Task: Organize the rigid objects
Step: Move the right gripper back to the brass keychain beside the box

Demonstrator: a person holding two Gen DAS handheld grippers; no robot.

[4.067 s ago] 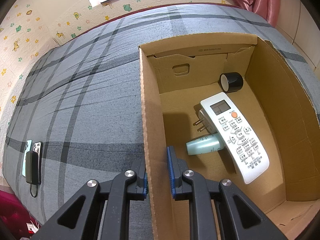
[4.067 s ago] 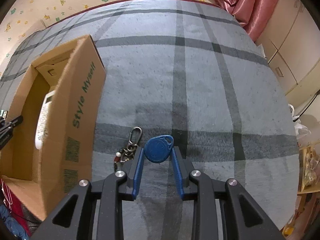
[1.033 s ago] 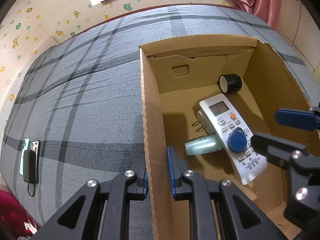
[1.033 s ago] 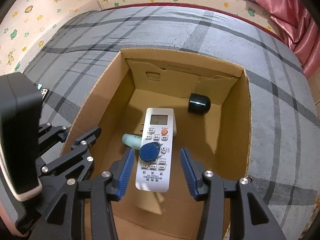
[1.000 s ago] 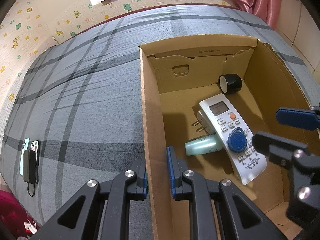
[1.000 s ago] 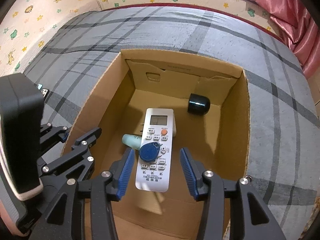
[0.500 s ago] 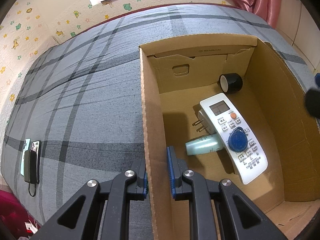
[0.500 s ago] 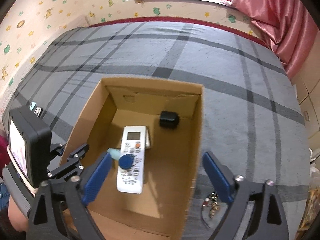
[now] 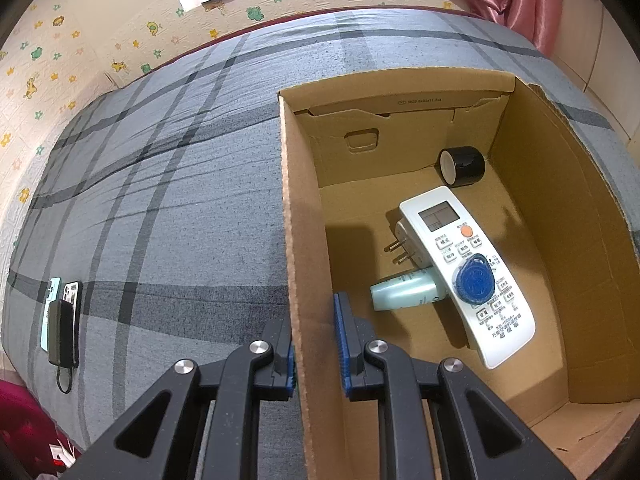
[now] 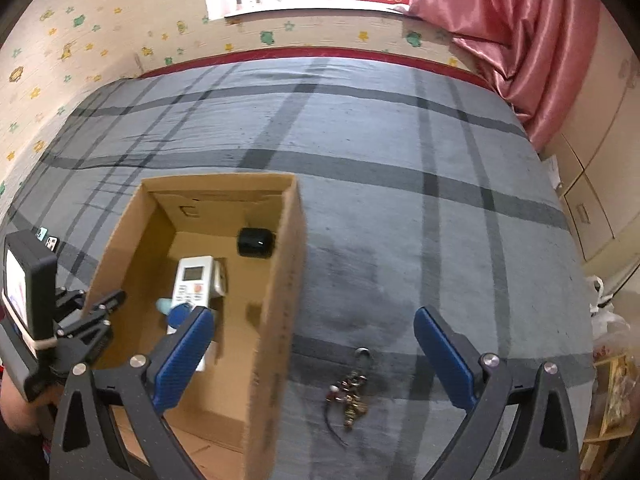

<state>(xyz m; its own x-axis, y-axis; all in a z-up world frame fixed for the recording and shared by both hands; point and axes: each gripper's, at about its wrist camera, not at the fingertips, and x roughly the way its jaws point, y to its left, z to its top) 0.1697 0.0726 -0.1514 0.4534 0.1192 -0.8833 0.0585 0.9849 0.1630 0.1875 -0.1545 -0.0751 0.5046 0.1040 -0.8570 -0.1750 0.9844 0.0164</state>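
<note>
1. Lying on the white remote (image 9: 466,276), we see the blue key tag (image 9: 474,280) inside the cardboard box (image 9: 304,208).
2. We also see a pale green bottle (image 9: 404,292), a white plug (image 9: 404,240) and a black round thing (image 9: 462,166) in the box.
3. Our left gripper (image 9: 316,344) is pinched on the box's left wall, one finger inside and one outside.
4. Our right gripper (image 10: 312,352) has its jaws wide apart with nothing between them; they have just been opening.
5. We see a bunch of keys (image 10: 352,392) lying on the grey striped bed (image 10: 380,184), just right of the box.
6. We see two phones (image 9: 62,312) far left on the bed.
</note>
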